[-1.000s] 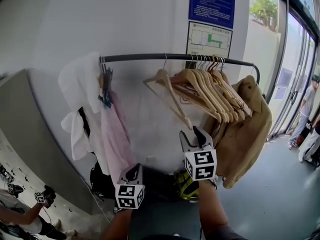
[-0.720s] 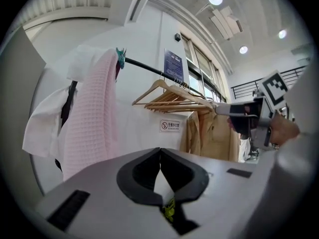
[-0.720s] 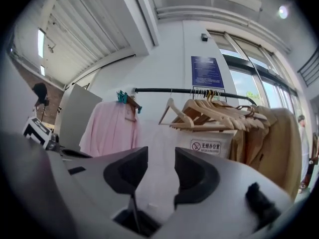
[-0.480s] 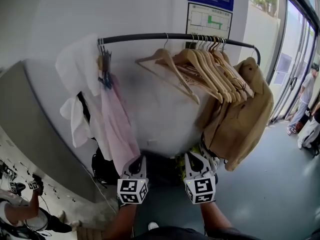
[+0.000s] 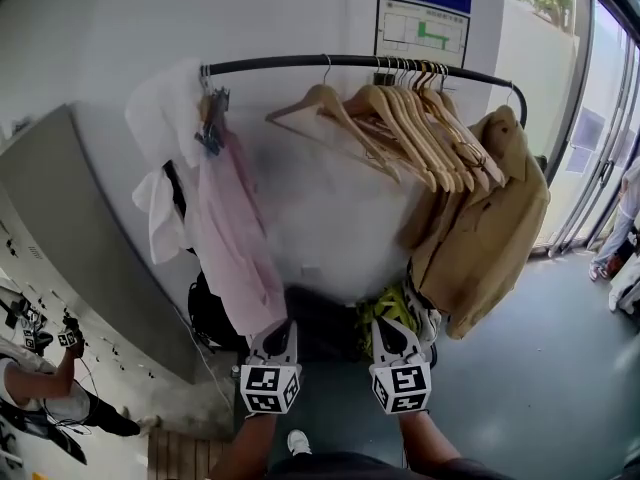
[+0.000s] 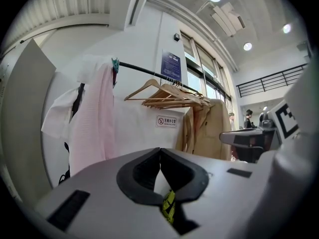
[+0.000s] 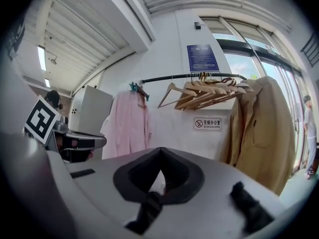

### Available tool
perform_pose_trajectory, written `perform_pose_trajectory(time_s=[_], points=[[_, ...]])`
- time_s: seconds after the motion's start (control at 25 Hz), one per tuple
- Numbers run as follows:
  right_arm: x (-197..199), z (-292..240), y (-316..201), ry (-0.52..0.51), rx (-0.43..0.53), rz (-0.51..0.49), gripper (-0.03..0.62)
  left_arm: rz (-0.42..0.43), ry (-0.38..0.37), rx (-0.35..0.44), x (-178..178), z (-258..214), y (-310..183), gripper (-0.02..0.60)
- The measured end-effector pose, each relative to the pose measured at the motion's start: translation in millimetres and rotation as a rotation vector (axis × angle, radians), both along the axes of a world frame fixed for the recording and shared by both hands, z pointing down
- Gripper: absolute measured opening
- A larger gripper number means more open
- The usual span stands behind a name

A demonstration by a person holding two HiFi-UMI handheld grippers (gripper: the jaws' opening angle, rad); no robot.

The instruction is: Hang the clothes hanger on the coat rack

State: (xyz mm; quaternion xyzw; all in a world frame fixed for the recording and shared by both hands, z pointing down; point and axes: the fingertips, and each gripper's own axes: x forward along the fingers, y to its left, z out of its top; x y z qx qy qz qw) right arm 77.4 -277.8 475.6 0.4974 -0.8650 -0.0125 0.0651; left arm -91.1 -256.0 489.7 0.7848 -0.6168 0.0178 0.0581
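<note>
A black coat rack rail (image 5: 350, 61) runs across the white wall. One wooden hanger (image 5: 325, 103) hangs on it a little apart, left of a tight bunch of wooden hangers (image 5: 425, 133). Both grippers are held low, well below the rail and away from the hangers. My left gripper (image 5: 272, 330) is shut with nothing in it, its jaw tips meeting (image 6: 159, 151). My right gripper (image 5: 386, 328) is shut and empty too (image 7: 159, 151). The rail (image 7: 194, 76) and hangers (image 7: 204, 92) show far ahead in the right gripper view.
A pink shirt (image 5: 235, 238) and a white garment (image 5: 160, 133) hang at the rail's left end, a tan coat (image 5: 490, 218) at its right. A grey cabinet (image 5: 70, 238) stands left, glass doors (image 5: 600, 138) right. A yellow-green bag (image 5: 385, 308) lies below. A person (image 5: 40, 393) crouches lower left.
My right gripper came down from beside the lone hanger's lower tip and its jaws closed. The left gripper shifted slightly. The lone hanger now hangs free on the rail.
</note>
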Motion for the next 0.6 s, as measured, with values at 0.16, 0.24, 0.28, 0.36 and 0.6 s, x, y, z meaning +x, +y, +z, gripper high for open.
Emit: perform_pose_trajectory(time_s=[0.16,0.24,0.28,0.36,0.6], points=[[8.7,-1.4,1.6,-0.001,0.009,-0.011,0.014,-0.021,-0.013,-0.007,13.4,-0.7,9.8,0.009],[8.7,-2.2,3.0,-0.008,0.009,-0.017,0.012,-0.035,-0.024,-0.017,14.7,-0.8,13.1,0.009],[8.3,-3.1,4.1,-0.013,0.011,-0.021,0.013,-0.041,-0.024,-0.019,15.0,-1.1,14.5,0.009],[6.7,-6.4,5.7,-0.025,0.019,-0.030,0.012,-0.045,-0.021,-0.013,16.3,-2.9,16.3,0.009],[2.0,-11.3,9.2,-0.046,0.024,-0.054,0.013,-0.044,-0.018,-0.028,24.5,2.0,22.3,0.009]])
